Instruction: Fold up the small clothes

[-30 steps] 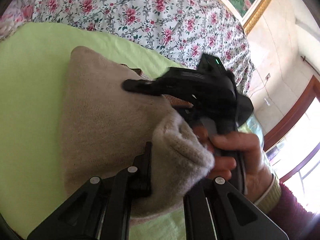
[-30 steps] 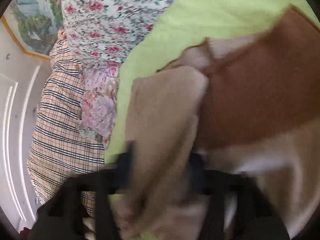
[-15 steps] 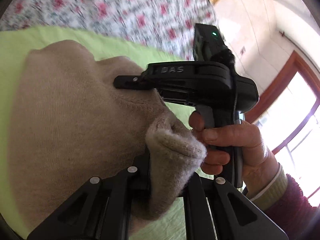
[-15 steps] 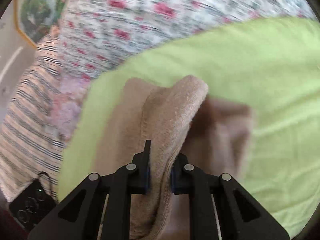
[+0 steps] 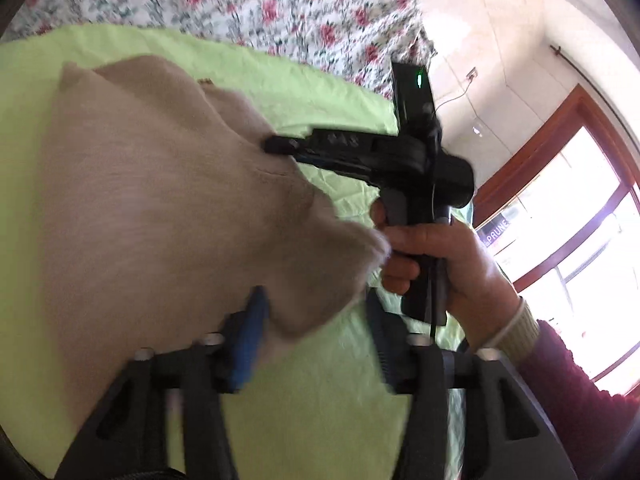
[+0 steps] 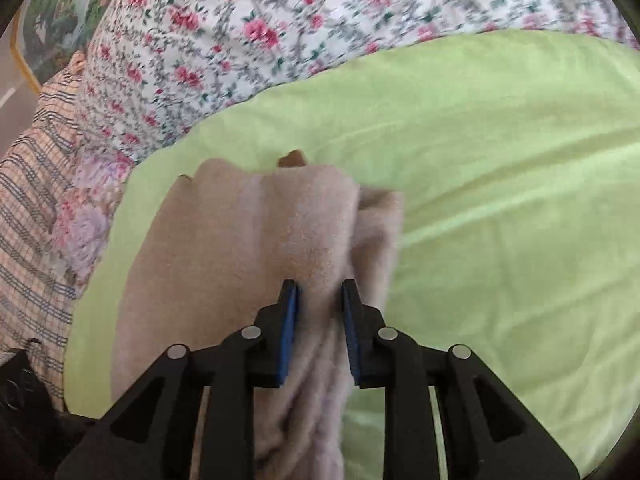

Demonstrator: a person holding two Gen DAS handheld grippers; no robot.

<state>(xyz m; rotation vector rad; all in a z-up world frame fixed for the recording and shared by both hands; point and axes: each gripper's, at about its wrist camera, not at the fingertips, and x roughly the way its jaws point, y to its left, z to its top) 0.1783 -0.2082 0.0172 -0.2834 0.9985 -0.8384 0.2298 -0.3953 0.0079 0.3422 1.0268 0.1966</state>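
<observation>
A beige knitted garment (image 5: 160, 208) lies folded on a light green cloth (image 5: 320, 392). My left gripper (image 5: 316, 320) is open, its jaws wide apart, with the garment's near corner just ahead of them and loose. The right gripper shows in the left wrist view, its finger (image 5: 280, 145) touching the garment's right edge. In the right wrist view my right gripper (image 6: 318, 300) has its jaws slightly parted around a fold of the garment (image 6: 248, 240); the cloth still sits between the blue pads (image 6: 289, 320).
A floral quilt (image 6: 248, 40) lies beyond the green cloth (image 6: 500, 200). A checked fabric (image 6: 28, 216) is at the left. A window with a red-brown frame (image 5: 560, 128) is at the right. A hand (image 5: 448, 264) holds the right gripper's handle.
My left gripper has opened and let go of the garment's corner, which has dropped onto the pile. The right gripper's jaws have loosened a little around the fold.
</observation>
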